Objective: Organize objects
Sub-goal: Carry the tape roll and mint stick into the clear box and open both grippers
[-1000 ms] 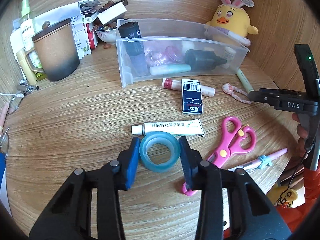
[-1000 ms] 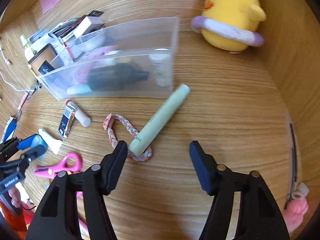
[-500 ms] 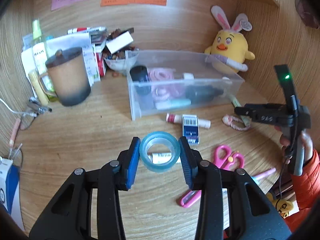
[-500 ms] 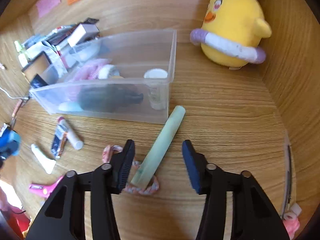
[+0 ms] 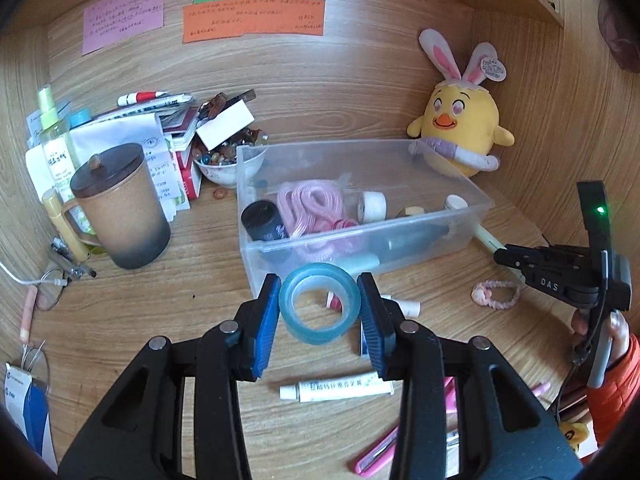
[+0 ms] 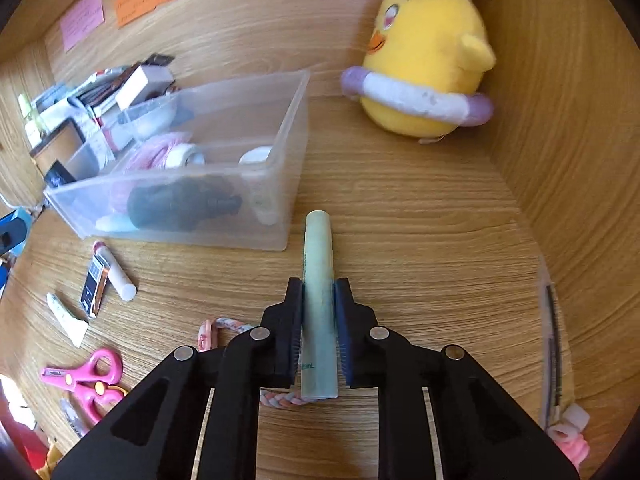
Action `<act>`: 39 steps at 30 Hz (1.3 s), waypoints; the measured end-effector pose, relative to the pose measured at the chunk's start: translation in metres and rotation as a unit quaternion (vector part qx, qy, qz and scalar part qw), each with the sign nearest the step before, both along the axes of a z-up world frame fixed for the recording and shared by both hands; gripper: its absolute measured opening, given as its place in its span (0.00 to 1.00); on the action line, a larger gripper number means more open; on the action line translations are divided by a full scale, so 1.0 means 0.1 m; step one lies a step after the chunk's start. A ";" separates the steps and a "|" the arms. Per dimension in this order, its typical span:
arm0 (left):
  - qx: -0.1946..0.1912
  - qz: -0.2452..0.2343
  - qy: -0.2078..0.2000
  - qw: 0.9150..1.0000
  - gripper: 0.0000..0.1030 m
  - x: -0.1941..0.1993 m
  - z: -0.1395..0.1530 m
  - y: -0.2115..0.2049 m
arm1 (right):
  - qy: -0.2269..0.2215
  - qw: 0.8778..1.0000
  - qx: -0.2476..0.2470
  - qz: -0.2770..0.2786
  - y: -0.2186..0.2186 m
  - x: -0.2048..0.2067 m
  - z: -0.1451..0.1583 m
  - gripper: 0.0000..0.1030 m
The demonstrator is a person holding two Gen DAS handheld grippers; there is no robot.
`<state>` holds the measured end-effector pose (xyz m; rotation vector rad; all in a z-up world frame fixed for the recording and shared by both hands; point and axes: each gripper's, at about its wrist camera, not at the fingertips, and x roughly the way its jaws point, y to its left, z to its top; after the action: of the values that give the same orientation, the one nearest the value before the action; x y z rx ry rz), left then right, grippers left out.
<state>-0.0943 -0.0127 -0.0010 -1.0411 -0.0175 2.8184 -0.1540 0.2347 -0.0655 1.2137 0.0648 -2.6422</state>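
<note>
My left gripper point(image 5: 319, 312) is shut on a blue tape roll point(image 5: 319, 303) and holds it above the desk, just in front of the clear plastic bin point(image 5: 472, 204). The bin holds a pink cord, a black bottle, a white roll and other small items. My right gripper point(image 6: 318, 322) is shut on a pale green tube point(image 6: 318, 280) that lies on the desk right of the bin point(image 6: 298, 120). The right gripper also shows in the left wrist view point(image 5: 500, 258). A braided hair tie point(image 6: 280, 396) lies under the tube's near end.
On the desk lie a white ointment tube point(image 5: 336, 390), pink scissors point(image 6: 88, 380), a lip balm point(image 6: 116, 272) and a small dark box point(image 6: 94, 286). A brown mug point(image 5: 120, 208), a bowl of beads and stacked papers stand at the left. A yellow plush chick point(image 5: 460, 136) sits behind the bin.
My left gripper lifted the tape roll off the desk and moved it toward the bin. My right gripper moved onto the green tube and shut on it.
</note>
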 end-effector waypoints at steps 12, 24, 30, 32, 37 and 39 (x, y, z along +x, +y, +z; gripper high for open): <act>0.007 -0.001 0.007 1.000 0.37 -0.41 0.18 0.08 | 0.082 0.995 -0.060 0.019 0.00 0.10 0.66 0.14; 0.007 -0.014 -0.021 1.000 0.38 -0.82 0.13 0.25 | 0.089 0.992 -0.046 0.078 -0.54 -0.37 0.78 0.14; 0.014 -0.009 -0.040 0.999 0.37 -1.00 0.02 0.25 | 0.043 0.994 -0.054 0.088 -0.70 -0.64 0.56 0.14; 0.016 -0.009 -0.049 0.999 0.37 -1.06 -0.03 0.25 | 0.033 0.994 -0.053 0.093 -0.75 -0.69 0.50 0.14; 0.002 -0.012 -0.044 0.999 0.38 -1.08 -0.06 0.30 | 0.023 0.993 -0.043 0.105 -0.85 -0.72 0.42 0.14; 0.001 -0.017 -0.043 0.999 0.38 -1.08 -0.06 0.31 | 0.019 0.993 -0.038 0.112 -0.88 -0.73 0.40 0.14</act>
<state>-0.2023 0.0187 -0.0074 -1.1512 -0.0122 2.7396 -0.2269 0.1468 -0.0255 1.0660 0.0979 -2.4503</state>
